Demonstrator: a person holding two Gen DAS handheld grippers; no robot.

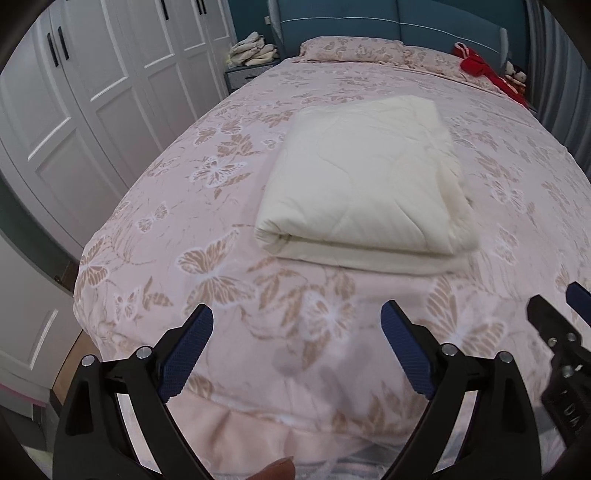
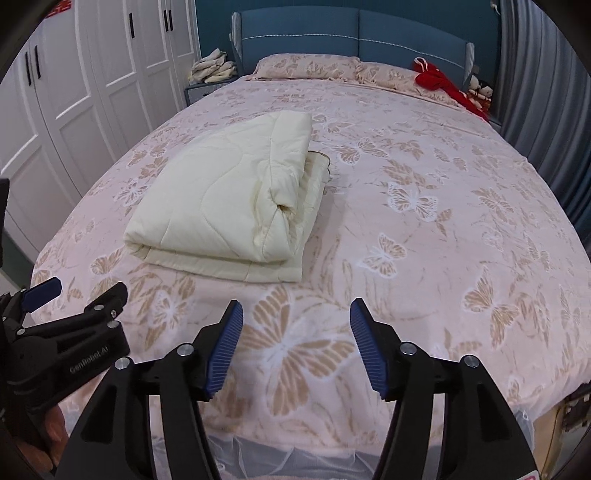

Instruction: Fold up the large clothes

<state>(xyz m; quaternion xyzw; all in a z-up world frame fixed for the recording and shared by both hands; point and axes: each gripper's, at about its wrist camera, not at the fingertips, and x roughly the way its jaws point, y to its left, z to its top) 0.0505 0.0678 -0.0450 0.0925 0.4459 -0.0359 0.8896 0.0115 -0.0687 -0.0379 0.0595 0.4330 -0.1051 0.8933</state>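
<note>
A cream quilted blanket [image 1: 365, 192] lies folded into a thick rectangle on the pink butterfly-print bed [image 1: 221, 280]; the right wrist view has the same blanket [image 2: 221, 199] left of centre on the bed [image 2: 424, 229]. My left gripper [image 1: 297, 321] hovers over the bed's near end, short of the blanket, jaws wide apart with nothing between them. My right gripper [image 2: 295, 317] is also open and empty, over the foot of the bed. Each gripper appears at the edge of the other's view: the right gripper [image 1: 554, 299], the left gripper [image 2: 77, 291].
White wardrobe doors [image 1: 74, 122] run along the left. A blue headboard [image 2: 354, 33], pillows [image 2: 306, 66], red clothing [image 2: 439, 83] and a nightstand piled with folded cloths [image 2: 210, 70] are at the far end. Grey curtains [image 2: 546, 110] hang on the right.
</note>
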